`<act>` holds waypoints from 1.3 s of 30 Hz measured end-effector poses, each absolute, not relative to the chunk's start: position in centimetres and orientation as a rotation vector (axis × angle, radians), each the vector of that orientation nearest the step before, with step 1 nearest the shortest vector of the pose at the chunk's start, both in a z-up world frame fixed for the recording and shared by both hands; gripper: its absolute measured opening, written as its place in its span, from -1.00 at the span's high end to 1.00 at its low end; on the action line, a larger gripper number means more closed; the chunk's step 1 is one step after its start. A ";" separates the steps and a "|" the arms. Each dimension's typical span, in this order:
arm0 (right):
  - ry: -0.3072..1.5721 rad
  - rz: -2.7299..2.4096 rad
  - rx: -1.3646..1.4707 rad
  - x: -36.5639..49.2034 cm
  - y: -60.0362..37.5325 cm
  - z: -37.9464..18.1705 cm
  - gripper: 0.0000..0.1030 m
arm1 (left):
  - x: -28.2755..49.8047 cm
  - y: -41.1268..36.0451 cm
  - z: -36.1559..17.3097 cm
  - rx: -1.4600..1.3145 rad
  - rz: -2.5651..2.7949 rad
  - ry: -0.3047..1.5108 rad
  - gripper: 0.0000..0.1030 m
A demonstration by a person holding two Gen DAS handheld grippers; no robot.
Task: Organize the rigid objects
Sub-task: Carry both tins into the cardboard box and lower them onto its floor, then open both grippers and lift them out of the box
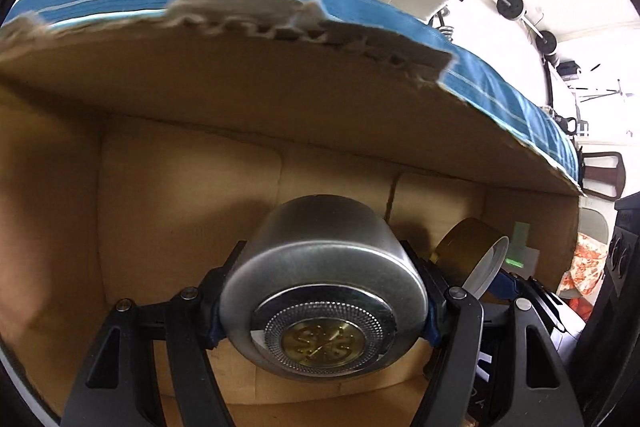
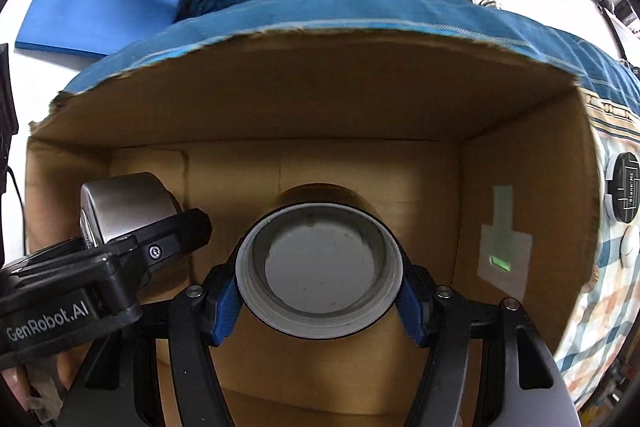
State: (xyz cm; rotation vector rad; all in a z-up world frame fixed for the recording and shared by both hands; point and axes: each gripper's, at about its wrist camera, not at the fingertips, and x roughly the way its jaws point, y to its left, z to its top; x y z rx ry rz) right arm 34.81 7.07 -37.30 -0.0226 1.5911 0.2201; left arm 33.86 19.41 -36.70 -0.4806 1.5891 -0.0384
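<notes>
- Left wrist view: left gripper (image 1: pixel 324 311) pinches a steel tin (image 1: pixel 320 291), gold emblem on its lid, inside the box (image 1: pixel 160 187).
- Right wrist view: right gripper (image 2: pixel 319 301) clamps a grey-capped jar (image 2: pixel 319 267) in the box (image 2: pixel 360 99); left gripper (image 2: pixel 120 267) body reads "GenRobot.AI".

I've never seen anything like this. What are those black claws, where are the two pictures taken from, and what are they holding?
No robot here: a person holds a two-finger gripper in each hand, each with a camera looking along its fingers. In the left camera's picture, the left gripper clamps a round silver tin. In the right camera's picture, the right gripper clamps an amber jar with a grey lid. Both reach into an open cardboard box, which lies on blue striped cloth.
</notes>
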 end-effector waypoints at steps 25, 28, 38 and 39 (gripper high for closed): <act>1.660 0.212 -0.030 34.1 7.6 -37.4 -0.75 | 31.3 17.5 -32.1 -0.356 0.030 1.591 -0.79; 1.649 0.225 -0.030 33.0 8.0 -36.1 -0.90 | 29.6 17.7 -30.7 -0.333 0.051 1.569 -1.00; 1.594 0.184 -0.086 30.8 9.2 -32.7 -1.00 | 25.4 18.2 -27.3 -0.250 0.095 1.514 -1.00; 1.589 0.179 -0.090 30.4 9.0 -32.4 -1.00 | 25.4 18.4 -27.1 -0.246 0.094 1.508 -1.00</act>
